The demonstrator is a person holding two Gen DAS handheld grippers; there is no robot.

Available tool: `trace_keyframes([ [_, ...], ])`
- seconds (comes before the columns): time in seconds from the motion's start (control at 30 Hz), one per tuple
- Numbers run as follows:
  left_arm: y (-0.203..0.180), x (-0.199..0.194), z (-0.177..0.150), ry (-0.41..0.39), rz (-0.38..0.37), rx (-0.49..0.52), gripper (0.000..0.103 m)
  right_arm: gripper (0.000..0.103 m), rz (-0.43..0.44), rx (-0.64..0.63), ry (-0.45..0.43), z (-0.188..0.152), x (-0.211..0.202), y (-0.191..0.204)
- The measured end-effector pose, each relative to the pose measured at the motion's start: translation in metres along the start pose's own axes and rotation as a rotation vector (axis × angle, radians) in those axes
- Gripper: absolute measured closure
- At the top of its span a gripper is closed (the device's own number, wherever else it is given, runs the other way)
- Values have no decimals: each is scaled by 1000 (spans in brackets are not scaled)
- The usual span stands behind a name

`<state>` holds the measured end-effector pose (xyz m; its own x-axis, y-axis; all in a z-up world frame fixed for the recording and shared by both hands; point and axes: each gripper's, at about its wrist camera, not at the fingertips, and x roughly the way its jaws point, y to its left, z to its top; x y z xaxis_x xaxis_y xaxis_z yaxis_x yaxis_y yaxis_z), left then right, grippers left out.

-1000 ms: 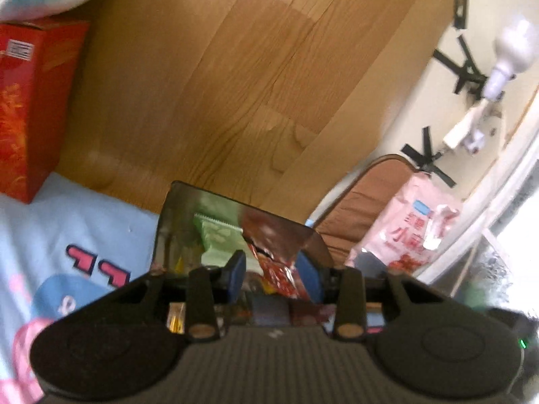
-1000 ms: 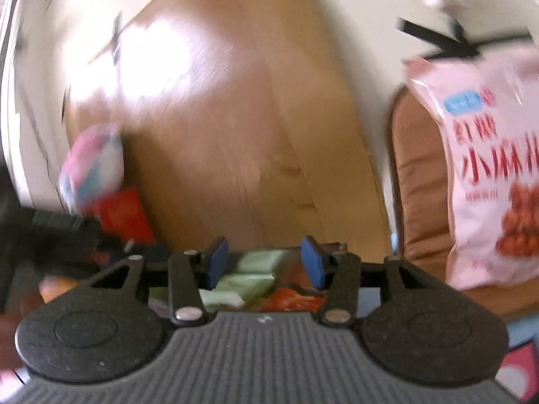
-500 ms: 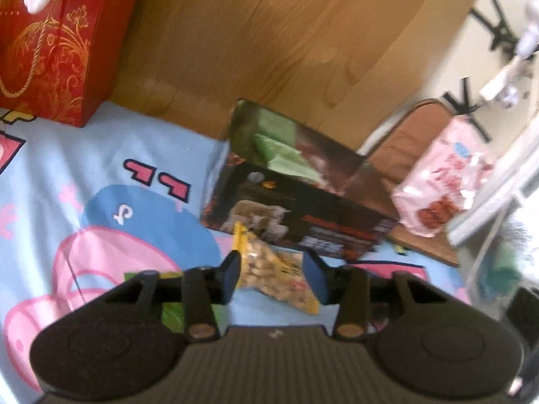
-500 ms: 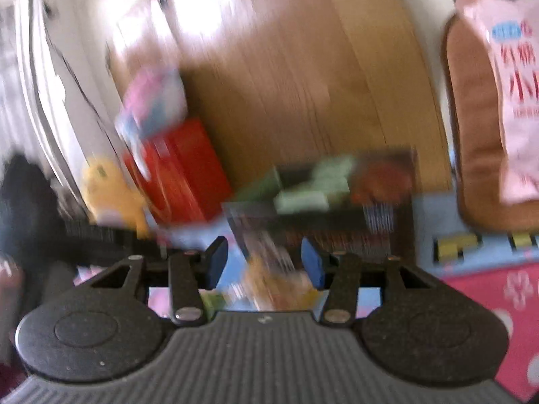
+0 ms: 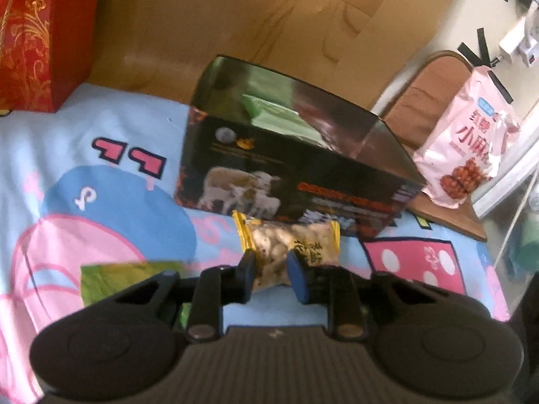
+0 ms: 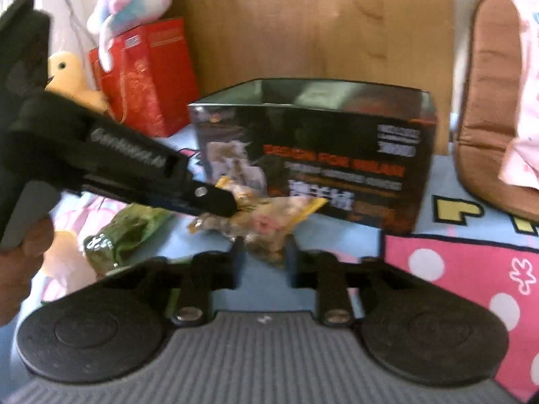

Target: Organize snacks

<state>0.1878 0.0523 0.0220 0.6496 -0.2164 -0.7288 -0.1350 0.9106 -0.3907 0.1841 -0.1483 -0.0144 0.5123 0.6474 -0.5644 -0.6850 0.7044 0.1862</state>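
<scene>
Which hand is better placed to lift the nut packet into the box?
Left. The left gripper, jaws just closing, has the nut packet squarely between them, the box right behind. The right gripper, also closing, reaches only a blurred packet edge.

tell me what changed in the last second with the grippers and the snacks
Both grippers came down from over the black box to the peanut packet lying in front of it. The left gripper and the right gripper have just been closing their jaws, each with the packet between them. The box, red bag and green packet stayed put.
</scene>
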Motion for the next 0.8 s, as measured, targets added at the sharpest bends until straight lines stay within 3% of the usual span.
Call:
trace_keyframes([
  [0.13,-6,-8,-10,13,-29,-12,82,90,0,57,-25,-1,-10,-13],
  [0.43,-34,-48,-43,2,-169,21,84,90,-17,52,-46,-8,-64,-7],
  [0.67,-62,-89,-108,-38,-251,200,82,90,-61,115,-129,-64,-133,5],
  [0.77,-56,-91,-141,-43,-237,241,81,83,-2,177,-113,-101,-151,13],
  [0.8,-56,-89,-147,-21,-228,248,81,75,14,186,-85,-112,-151,15],
])
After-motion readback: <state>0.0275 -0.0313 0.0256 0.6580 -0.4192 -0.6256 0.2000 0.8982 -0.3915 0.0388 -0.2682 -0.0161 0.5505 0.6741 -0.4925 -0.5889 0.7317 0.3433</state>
